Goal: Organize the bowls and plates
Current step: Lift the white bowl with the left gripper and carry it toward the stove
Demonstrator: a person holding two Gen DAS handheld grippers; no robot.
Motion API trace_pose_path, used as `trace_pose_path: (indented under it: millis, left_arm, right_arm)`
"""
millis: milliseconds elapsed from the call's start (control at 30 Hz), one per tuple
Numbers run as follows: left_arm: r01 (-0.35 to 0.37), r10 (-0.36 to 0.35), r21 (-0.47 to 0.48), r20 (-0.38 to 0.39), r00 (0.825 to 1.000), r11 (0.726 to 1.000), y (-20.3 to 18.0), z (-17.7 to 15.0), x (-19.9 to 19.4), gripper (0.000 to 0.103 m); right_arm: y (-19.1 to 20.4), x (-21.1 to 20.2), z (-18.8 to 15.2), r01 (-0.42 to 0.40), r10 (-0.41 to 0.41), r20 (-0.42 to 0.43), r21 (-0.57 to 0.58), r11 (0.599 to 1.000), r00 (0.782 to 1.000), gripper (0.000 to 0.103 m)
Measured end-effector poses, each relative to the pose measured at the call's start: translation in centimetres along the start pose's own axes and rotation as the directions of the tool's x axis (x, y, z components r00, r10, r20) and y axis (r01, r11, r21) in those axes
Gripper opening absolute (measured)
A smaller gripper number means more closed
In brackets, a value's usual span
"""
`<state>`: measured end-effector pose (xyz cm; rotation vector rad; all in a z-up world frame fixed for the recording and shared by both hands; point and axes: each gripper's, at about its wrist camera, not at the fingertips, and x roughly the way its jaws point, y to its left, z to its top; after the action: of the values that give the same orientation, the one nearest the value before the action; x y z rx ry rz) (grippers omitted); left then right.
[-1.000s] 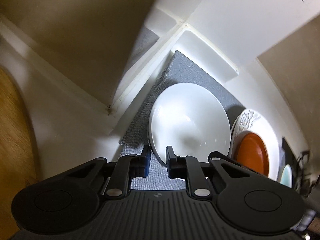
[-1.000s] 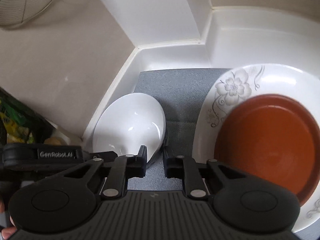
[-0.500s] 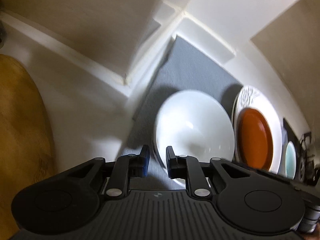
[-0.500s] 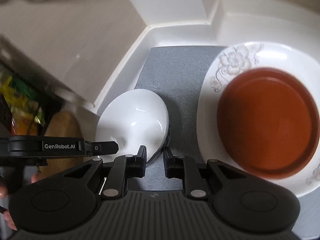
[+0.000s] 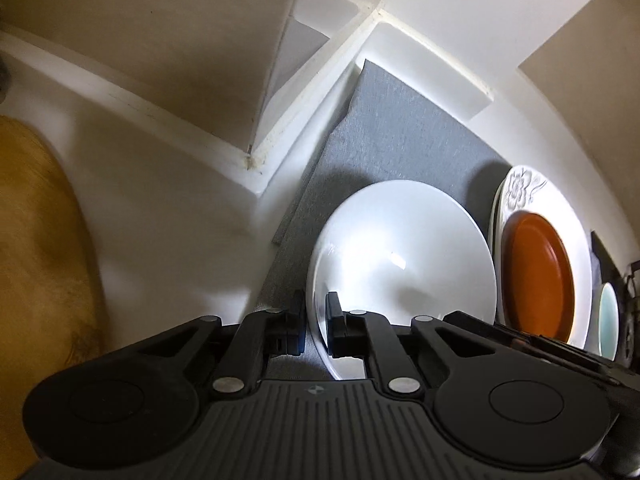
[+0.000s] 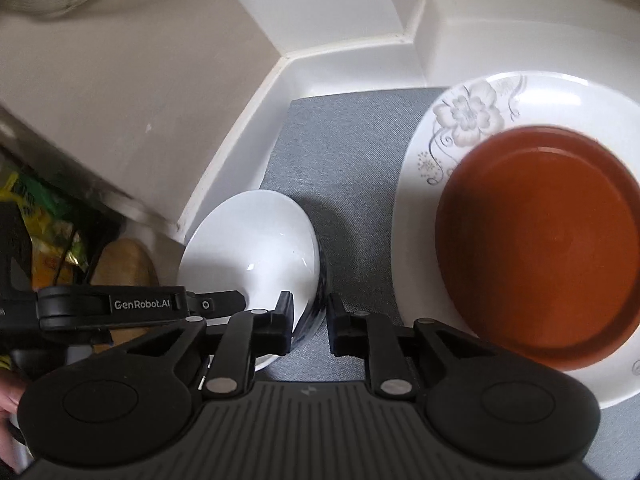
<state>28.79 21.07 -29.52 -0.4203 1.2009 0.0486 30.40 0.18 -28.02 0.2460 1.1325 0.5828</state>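
My left gripper (image 5: 316, 322) is shut on the near rim of a white bowl (image 5: 404, 256), which sits on the grey mat (image 5: 384, 136) inside a white shelf compartment. The bowl also shows in the right wrist view (image 6: 256, 248), with the left gripper (image 6: 224, 304) clamped on its rim. To the bowl's right a floral white plate (image 6: 464, 120) carries a brown plate (image 6: 540, 240); both show in the left wrist view, the floral plate (image 5: 520, 188) under the brown plate (image 5: 536, 276). My right gripper (image 6: 309, 320) is slightly open and empty, over the mat between bowl and plates.
White shelf walls (image 6: 352, 8) enclose the mat at back and left. A pale blue dish (image 5: 608, 320) stands beyond the plates. A wooden board (image 5: 36, 248) lies left of the shelf. Colourful packets (image 6: 40, 220) sit at far left.
Both grippers have drawn back a little from the shelf. The left gripper stays clamped on the white bowl; the right one has opened slightly.
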Motion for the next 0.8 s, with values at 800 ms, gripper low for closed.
trace_pose_path:
  millis: [800]
  left_arm:
    - [0.236,-0.224,0.344,-0.076,0.972,0.909,-16.7,-2.0,-4.4,0.011]
  right_arm:
    - [-9.3,-18.6,-4.6,0.057,-0.152,0.324,0.284,0.957,0.934,0.018]
